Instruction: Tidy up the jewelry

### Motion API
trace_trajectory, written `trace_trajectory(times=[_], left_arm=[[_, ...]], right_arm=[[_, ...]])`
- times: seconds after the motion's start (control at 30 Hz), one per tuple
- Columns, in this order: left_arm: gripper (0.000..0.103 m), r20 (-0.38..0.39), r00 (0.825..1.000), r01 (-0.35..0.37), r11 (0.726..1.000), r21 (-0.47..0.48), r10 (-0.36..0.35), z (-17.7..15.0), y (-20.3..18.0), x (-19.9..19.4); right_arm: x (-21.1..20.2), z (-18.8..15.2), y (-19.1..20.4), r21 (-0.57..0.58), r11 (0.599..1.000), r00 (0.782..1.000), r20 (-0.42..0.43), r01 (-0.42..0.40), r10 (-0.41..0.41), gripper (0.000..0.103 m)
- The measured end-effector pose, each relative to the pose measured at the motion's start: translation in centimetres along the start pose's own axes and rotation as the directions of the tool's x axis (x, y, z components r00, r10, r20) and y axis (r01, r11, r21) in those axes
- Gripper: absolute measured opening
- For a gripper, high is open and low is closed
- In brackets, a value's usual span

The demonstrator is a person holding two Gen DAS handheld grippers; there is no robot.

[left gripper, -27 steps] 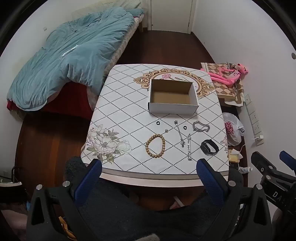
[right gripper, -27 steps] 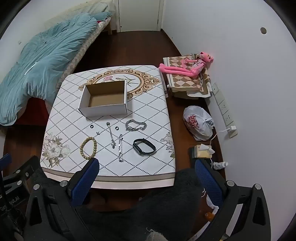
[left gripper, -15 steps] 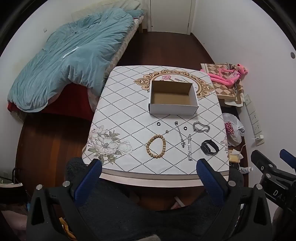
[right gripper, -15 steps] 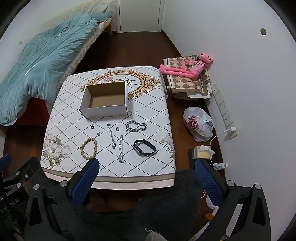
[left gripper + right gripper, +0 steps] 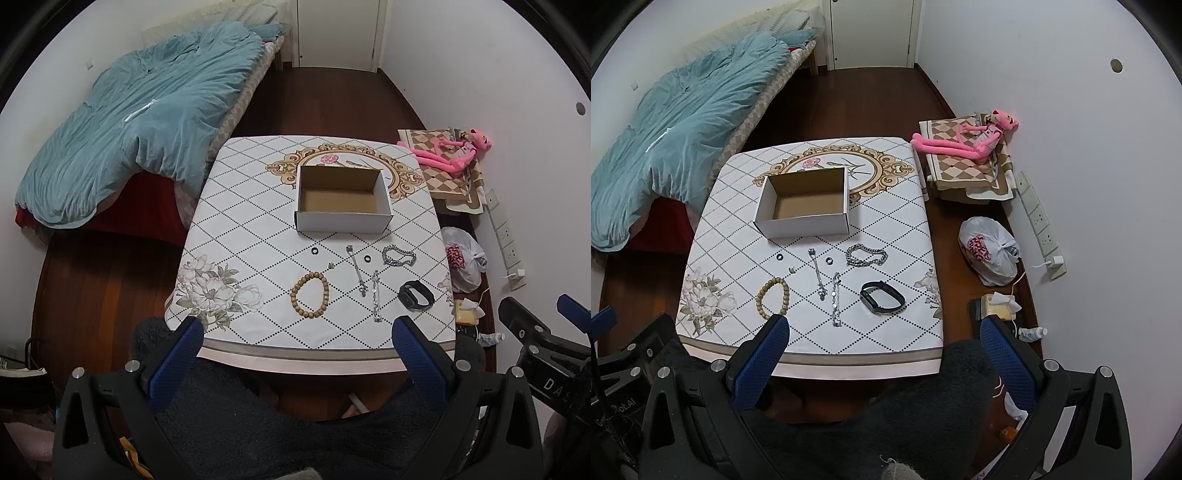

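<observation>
One open cardboard box (image 5: 343, 201) sits on the table (image 5: 240, 229); nearer lie one wooden bead bracelet (image 5: 309, 294), two black rings (image 5: 314, 251), three silver chains (image 5: 398, 256) and one black band (image 5: 416, 294). Left gripper (image 5: 295, 354) and right gripper (image 5: 884, 354) both gape wide, holding nothing.

even indoor light w/ a cool cast, no glare, shadows soft. table (image 5: 258, 236) sharp in both views. strong fisheye bend at edges, black vignette in corners. floor (image 5: 871, 103) dim; wall (image 5: 1071, 110) bright.
</observation>
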State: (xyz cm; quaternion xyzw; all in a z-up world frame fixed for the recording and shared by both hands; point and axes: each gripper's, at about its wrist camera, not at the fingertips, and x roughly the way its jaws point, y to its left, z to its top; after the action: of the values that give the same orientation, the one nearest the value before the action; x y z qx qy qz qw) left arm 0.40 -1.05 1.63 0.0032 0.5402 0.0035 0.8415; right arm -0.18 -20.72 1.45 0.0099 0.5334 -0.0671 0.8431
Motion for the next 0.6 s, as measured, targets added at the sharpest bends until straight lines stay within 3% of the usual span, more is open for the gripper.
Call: trace_trajectory(times=[0.6], left_arm=[[0.103,0.029,1.000,0.003,1.000,-0.005,-0.003,-0.36,0.44,-0.51]], right_arm=[[-0.66,0.28,0.26,-0.002,1.000,1.000,0.015,0.002,-0.002,0.103]])
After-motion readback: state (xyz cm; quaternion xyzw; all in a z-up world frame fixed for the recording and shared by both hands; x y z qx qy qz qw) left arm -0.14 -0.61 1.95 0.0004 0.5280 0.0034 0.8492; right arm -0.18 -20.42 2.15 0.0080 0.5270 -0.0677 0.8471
